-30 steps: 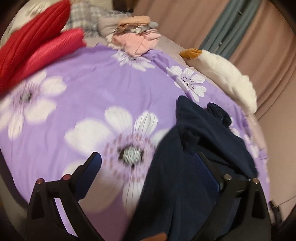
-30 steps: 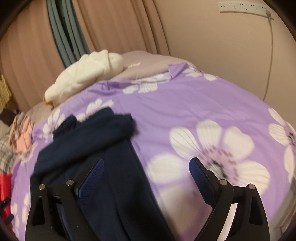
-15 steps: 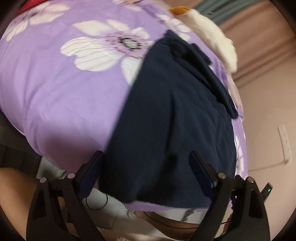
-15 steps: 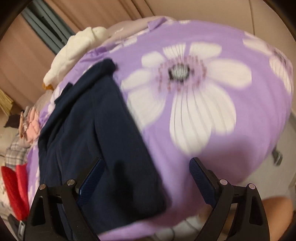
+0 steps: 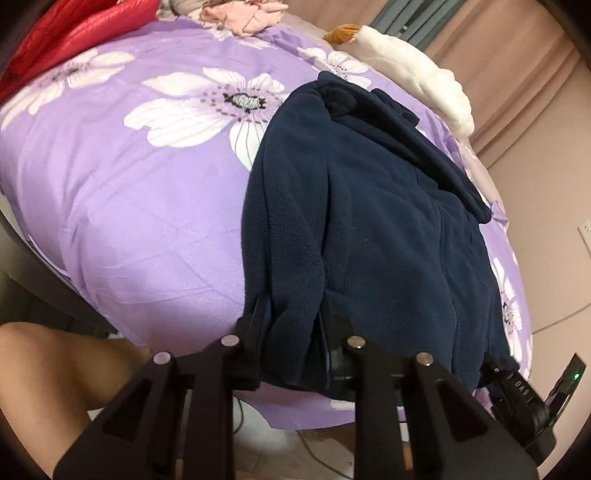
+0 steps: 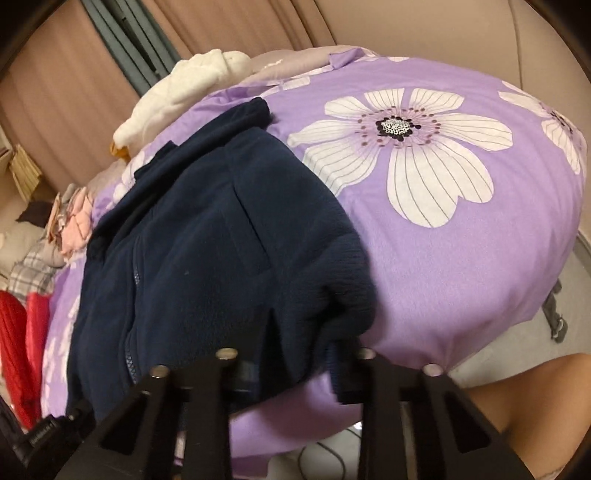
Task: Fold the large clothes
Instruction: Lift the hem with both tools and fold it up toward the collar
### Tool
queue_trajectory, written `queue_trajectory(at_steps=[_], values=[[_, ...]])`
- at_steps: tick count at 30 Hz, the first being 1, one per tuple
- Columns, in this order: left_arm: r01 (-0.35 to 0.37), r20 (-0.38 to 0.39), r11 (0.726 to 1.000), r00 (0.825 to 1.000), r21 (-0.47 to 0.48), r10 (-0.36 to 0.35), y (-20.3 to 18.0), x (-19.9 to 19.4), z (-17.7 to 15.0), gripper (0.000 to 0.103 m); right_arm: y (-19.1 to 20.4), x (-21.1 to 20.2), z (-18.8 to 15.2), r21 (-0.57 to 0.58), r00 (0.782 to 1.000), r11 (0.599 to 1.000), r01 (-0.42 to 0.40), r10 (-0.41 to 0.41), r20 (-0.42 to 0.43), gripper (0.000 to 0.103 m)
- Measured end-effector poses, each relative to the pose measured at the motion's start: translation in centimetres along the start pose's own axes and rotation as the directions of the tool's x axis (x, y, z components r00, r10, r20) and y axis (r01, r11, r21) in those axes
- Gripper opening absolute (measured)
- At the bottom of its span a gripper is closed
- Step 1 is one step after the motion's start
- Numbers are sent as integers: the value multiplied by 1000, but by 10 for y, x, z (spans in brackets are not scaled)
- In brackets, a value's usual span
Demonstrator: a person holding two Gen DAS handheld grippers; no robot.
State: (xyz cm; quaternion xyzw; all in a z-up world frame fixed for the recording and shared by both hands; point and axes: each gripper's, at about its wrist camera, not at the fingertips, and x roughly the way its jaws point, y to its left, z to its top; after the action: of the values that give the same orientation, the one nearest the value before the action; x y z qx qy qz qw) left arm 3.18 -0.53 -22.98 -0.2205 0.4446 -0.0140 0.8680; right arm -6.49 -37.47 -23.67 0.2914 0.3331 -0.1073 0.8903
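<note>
A navy fleece jacket (image 5: 369, 229) lies lengthwise on the purple flowered bedspread (image 5: 129, 192), its sides folded inward, its hem at the bed's near edge. My left gripper (image 5: 291, 314) is shut on the hem's left corner. In the right wrist view the jacket (image 6: 192, 236) fills the left half, zipper showing. My right gripper (image 6: 303, 332) is shut on the hem's right corner, which bunches between the fingers. The pads are buried in fabric.
A red puffy garment (image 5: 74, 33) and pink clothes (image 5: 240, 14) lie at the bed's far side. A white plush item (image 5: 424, 81) sits by the curtain. The bed's near edge (image 6: 461, 350) drops to the floor, with the person's knees (image 5: 55, 387) close by.
Both grippers came down to the near edge of the bed and closed on the jacket's hem corners; one second ago they were open above the bed.
</note>
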Motion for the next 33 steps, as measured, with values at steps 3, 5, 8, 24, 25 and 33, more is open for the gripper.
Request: queue_trajectory(at_steps=[3, 5, 8, 24, 25, 33], values=[[-12, 15, 1000, 1000, 28, 12, -5, -4, 3, 19, 0, -7, 5, 15, 1000, 1000, -27, 27, 6, 18], [25, 33, 1000, 999, 14, -26, -5, -12, 11, 18, 3, -18, 7, 6, 998, 998, -55, 55, 39, 18], [77, 61, 997, 995, 10, -78, -5, -23, 24, 17, 7, -37, 20, -8, 991, 995, -98, 99, 91, 17], [164, 173, 986, 972, -7, -160, -29, -39, 89, 13, 44, -51, 64, -96, 973, 987, -129, 145, 180, 17], [155, 170, 988, 974, -11, -151, -28, -37, 92, 13, 45, -50, 66, -98, 972, 986, -132, 148, 183, 17], [104, 181, 993, 979, -50, -93, -20, -28, 108, 8, 59, -40, 77, -124, 973, 986, -109, 132, 190, 17]])
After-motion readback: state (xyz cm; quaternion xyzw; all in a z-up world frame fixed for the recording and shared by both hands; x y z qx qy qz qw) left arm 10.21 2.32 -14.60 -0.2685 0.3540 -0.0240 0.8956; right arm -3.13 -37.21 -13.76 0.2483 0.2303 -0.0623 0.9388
